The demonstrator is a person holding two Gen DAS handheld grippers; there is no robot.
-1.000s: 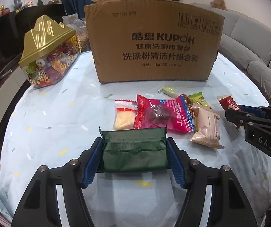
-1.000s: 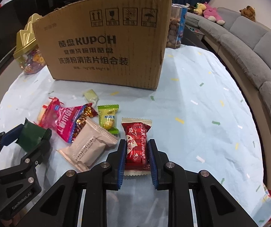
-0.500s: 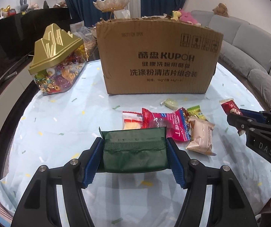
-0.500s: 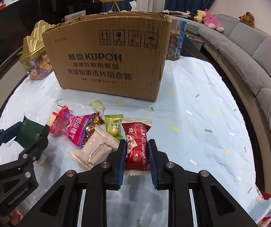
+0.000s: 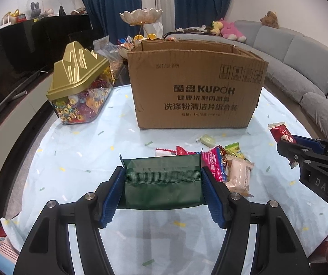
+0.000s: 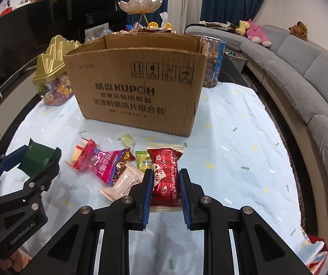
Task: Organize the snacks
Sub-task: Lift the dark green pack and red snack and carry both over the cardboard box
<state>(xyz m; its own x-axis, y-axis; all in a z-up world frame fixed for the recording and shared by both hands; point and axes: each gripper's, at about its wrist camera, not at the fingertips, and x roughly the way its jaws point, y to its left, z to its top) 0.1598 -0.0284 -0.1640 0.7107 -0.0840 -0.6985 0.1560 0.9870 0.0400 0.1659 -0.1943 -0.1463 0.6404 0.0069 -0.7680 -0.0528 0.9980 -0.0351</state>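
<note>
Evidently carrying: left gripper clamps green packet, right gripper clamps red packet, both clear of bench, probably bound for open cardboard box.

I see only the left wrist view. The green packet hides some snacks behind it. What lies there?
Observer: In the right wrist view, a pale yellow snack in clear wrap lies at the left end of the pile, partly under the pink packet.
Operator: Is the red packet fully gripped?
Observer: The right gripper pinches the red packet at its lower half; the top half sticks out forward.
Operator: Anything behind the box?
Observer: A clear tub of brown snacks stands by the cardboard box, at its right rear corner.
</note>
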